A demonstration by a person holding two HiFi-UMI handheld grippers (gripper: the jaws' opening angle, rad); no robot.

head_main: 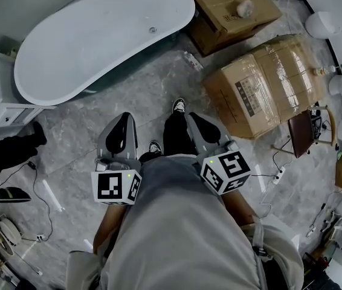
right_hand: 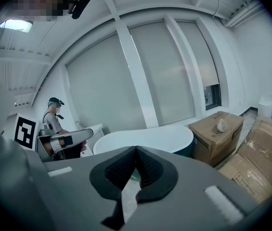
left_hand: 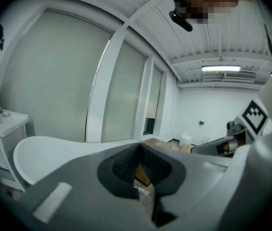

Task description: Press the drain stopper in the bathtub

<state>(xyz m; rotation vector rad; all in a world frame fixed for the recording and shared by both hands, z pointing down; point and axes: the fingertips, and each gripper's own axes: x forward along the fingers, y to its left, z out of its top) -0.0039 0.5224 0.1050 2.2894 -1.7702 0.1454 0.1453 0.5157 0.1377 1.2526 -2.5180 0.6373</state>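
Grey floor carries a white oval bathtub, small round drain stopper near its right end; left gripper and right gripper pressed together, empty.

Your bathtub reads plain white, and its drain stopper is a small silvery dot. Under you, the floor is grey, marbled with paler veins. Your left gripper and right gripper are both grey, with black cross-hatched pads and black-and-white square markers on their cubes. The cardboard boxes are brown. Your trousers are black and your top is grey.
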